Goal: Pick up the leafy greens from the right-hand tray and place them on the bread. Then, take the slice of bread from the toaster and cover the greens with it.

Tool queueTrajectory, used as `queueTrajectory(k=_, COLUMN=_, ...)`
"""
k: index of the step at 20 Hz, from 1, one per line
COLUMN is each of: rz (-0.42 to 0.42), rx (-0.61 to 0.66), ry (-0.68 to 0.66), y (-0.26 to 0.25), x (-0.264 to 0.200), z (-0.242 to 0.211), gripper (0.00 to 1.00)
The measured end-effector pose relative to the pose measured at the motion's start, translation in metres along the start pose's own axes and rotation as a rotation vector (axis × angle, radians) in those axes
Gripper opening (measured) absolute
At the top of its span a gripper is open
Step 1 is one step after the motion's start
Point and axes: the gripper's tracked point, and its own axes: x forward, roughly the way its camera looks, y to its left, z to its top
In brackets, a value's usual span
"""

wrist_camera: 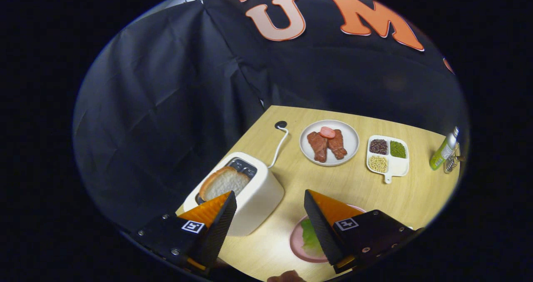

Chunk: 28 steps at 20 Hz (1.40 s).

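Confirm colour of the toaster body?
Cream-white toaster, a bread slice standing in its slot; gripper view shows it, between the open gripper's fingers.

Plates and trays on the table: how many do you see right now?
3. A white plate with meat beyond the open gripper; a divided tray beside it; a pink plate with greens, partly hidden by a finger.

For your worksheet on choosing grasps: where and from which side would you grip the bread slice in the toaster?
Grip the bread slice by its rounded top, the part standing above the slot of the toaster. Come down from above, one finger on each flat face, since the toaster walls cover the rest. The gripper is open, holding nothing, its left finger just in front of the slice.
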Motion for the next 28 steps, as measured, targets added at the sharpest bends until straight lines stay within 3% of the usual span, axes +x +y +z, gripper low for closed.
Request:
queueTrajectory(k=4, rz=0.038, rx=-0.049, ry=0.047, y=0.037, x=0.014, z=0.011, gripper=0.98)
queueTrajectory(k=8, rz=0.095, rx=-0.020, ry=0.149, y=0.071, x=0.033, z=0.000, gripper=0.95)
queueTrajectory(k=15, rz=0.014, rx=0.039, ry=0.249, y=0.066, x=0.065, z=-0.013, gripper=0.83)
queueTrajectory(k=19, rz=0.007, rx=0.049, ry=0.268, y=0.071, x=0.071, z=-0.018, gripper=0.71)
queueTrajectory(k=26, rz=0.010, rx=0.102, ry=0.256, y=0.059, x=0.062, z=-0.026, gripper=0.20)
queueTrajectory(k=28, rz=0.043, rx=0.122, ry=0.236, y=0.058, x=0.056, z=-0.025, gripper=0.15)
